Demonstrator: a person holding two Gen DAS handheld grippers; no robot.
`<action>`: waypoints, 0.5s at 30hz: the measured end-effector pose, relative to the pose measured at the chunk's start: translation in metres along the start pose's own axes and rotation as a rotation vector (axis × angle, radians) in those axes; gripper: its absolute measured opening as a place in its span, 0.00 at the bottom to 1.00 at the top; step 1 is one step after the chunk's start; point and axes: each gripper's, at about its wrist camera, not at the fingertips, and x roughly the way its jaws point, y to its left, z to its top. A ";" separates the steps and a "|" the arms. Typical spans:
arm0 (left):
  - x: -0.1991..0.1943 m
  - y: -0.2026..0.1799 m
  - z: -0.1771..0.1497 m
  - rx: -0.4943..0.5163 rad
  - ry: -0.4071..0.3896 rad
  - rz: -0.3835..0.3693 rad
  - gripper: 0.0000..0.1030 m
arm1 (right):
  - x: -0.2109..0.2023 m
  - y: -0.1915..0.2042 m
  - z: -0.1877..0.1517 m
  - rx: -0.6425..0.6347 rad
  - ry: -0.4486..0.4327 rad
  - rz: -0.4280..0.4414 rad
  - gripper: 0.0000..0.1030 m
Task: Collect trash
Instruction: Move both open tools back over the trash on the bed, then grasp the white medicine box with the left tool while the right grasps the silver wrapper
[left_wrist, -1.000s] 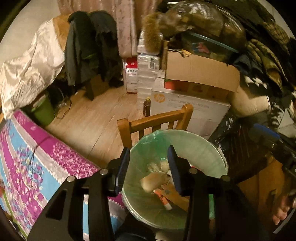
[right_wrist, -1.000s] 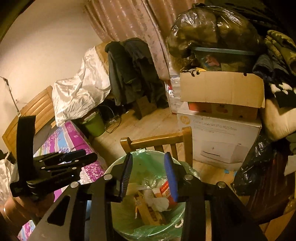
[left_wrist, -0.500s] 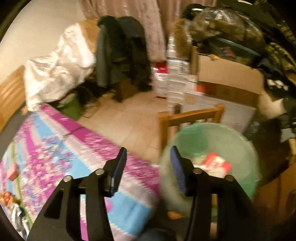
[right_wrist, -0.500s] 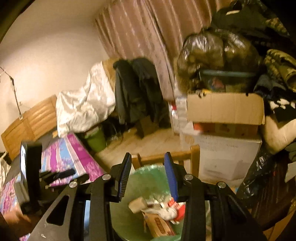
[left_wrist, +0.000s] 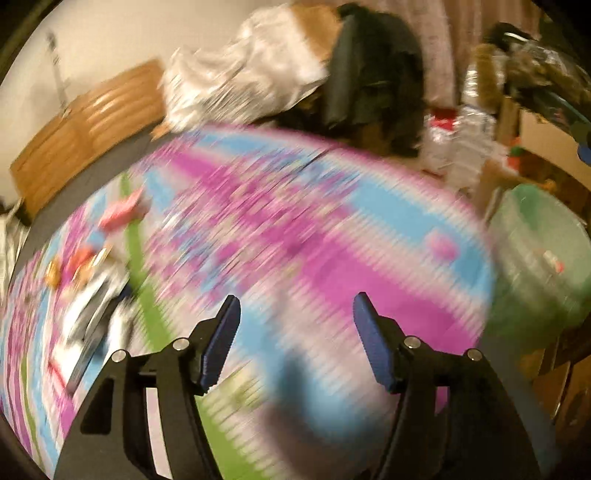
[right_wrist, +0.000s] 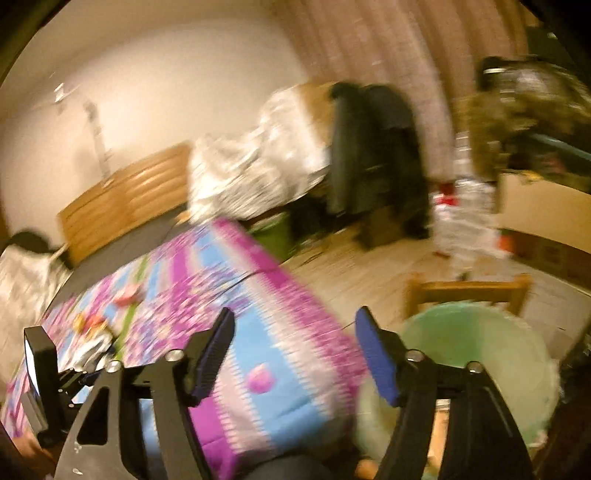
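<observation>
Both views are smeared by fast motion. My left gripper (left_wrist: 295, 314) hangs over the pink, blue and white bedspread (left_wrist: 280, 206), its jaws opening with nothing between them. A blurred heap of trash (left_wrist: 85, 280), red, orange and white, lies at the left of the bedspread. The green-lined trash bin (left_wrist: 539, 258) sits at the right edge. My right gripper (right_wrist: 293, 332) is also opening and empty, over the bedspread's (right_wrist: 207, 280) near corner. The bin (right_wrist: 476, 347) is just to its right. The left gripper's body (right_wrist: 44, 380) shows at the lower left, and the trash (right_wrist: 92, 328) lies beyond it.
A wooden chair (right_wrist: 469, 291) stands behind the bin. Cardboard boxes (right_wrist: 546, 206), bags and dark jackets (right_wrist: 376, 155) crowd the far side. A wooden headboard (right_wrist: 125, 199) runs along the wall, with a white bundle (right_wrist: 255, 162) beside it and a small green bucket (right_wrist: 273, 232) on the floor.
Both grippers have swung left, away from above the bin and over the bedspread. Their jaws stand wider apart than before. The trash on the bed has come into view.
</observation>
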 end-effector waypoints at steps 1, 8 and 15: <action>-0.001 0.018 -0.013 -0.016 0.022 0.013 0.59 | 0.009 0.016 -0.002 -0.020 0.018 0.025 0.69; -0.018 0.161 -0.078 -0.003 0.101 0.147 0.71 | 0.058 0.127 -0.026 -0.167 0.156 0.193 0.78; 0.010 0.248 -0.066 0.152 0.093 0.144 0.80 | 0.087 0.199 -0.042 -0.306 0.256 0.264 0.84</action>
